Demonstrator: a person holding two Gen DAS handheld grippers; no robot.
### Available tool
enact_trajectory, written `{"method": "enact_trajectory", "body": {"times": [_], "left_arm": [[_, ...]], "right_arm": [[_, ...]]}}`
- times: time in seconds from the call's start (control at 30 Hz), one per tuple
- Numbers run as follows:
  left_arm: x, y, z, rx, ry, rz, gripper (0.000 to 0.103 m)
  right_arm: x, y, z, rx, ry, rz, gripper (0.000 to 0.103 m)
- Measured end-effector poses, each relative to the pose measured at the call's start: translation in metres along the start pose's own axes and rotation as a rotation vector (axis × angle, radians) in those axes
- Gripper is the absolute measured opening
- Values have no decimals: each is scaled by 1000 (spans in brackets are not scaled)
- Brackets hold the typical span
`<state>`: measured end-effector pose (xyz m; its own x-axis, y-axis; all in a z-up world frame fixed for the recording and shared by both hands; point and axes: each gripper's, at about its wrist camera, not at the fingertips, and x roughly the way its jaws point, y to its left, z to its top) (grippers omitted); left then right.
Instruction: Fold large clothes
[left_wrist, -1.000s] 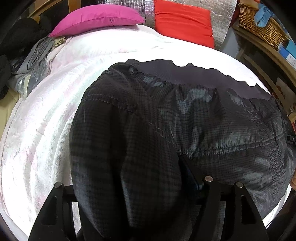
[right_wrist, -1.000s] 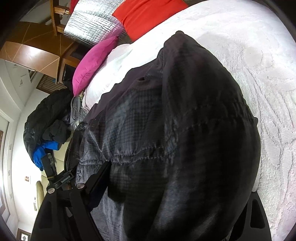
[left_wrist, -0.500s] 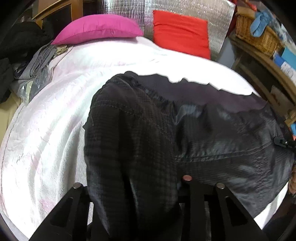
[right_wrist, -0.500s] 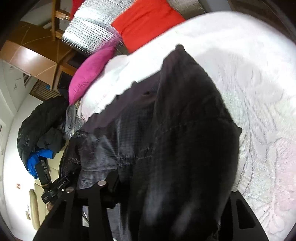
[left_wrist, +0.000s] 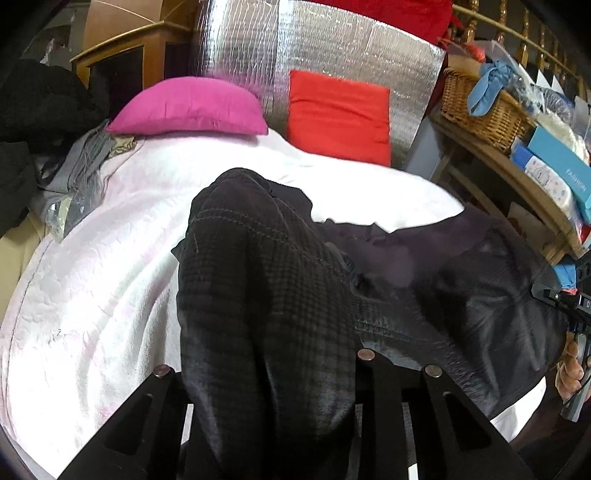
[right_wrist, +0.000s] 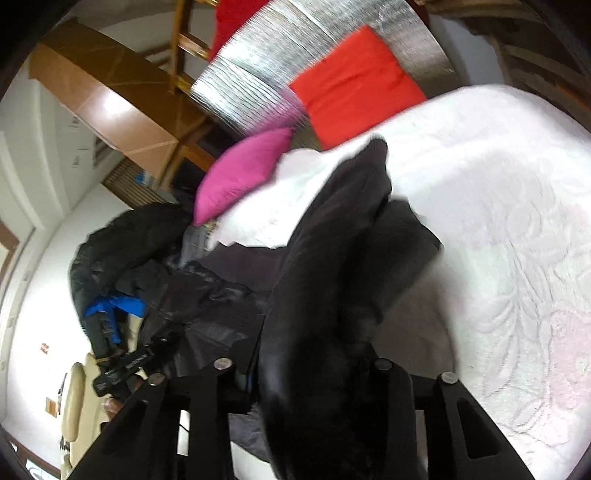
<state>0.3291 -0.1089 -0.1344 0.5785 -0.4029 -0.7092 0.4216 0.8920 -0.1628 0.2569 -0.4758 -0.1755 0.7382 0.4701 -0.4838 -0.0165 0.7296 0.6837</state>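
With each tool, left (left_wrist: 284, 373) and right (right_wrist: 310, 373), pinching the dark jacket (left_wrist: 266, 295) above the bed (left_wrist: 92, 295) (mid-fold), you next lay it flat.

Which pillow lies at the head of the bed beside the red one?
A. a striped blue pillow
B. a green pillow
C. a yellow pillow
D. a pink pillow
D: in the left wrist view a pink pillow rests on the white bedspread to the left of the red pillow, beyond the dark jacket held in the left gripper.
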Motion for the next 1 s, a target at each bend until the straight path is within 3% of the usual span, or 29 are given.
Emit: {"method": "enact_trajectory", "body": {"times": [0.1, 0.23, 0.33, 0.37, 0.43, 0.6, 0.63, 0.77, 0.83, 0.9, 1.0], "left_arm": [[9, -1, -5, 32, 29, 44, 29], [48, 19, -23, 10, 163, 125, 33], [76, 36, -35, -20, 257, 164, 54], [80, 39, -38, -18, 271, 169, 62], [81, 41, -40, -20, 276, 175, 68], [65, 54, -30, -72, 266, 170, 73], [57, 59, -28, -85, 247, 157, 73], [40, 84, -23, -185, 231, 49, 73], [39, 95, -23, -231, 247, 1, 73], [41, 102, -24, -237, 271, -11, 73], [51, 102, -31, -197, 360, 41, 78]], "right_arm": [[5, -5, -6, -6, 36, -54, 37], [13, -38, -11, 61, 84, -160, 37], [18, -83, -16, 186, 147, -202, 39], [21, -100, -19, 240, 169, -201, 41], [24, -118, -23, 300, 188, -210, 58], [14, -114, -16, 306, 209, -224, 64], [12, -112, -12, 302, 202, -228, 69], [-15, -103, -1, 282, 140, -238, 70], [-31, -101, 7, 250, 61, -329, 76], [-36, -97, 15, 221, 8, -404, 76], [-36, -96, 25, 230, -47, -396, 76]]}}
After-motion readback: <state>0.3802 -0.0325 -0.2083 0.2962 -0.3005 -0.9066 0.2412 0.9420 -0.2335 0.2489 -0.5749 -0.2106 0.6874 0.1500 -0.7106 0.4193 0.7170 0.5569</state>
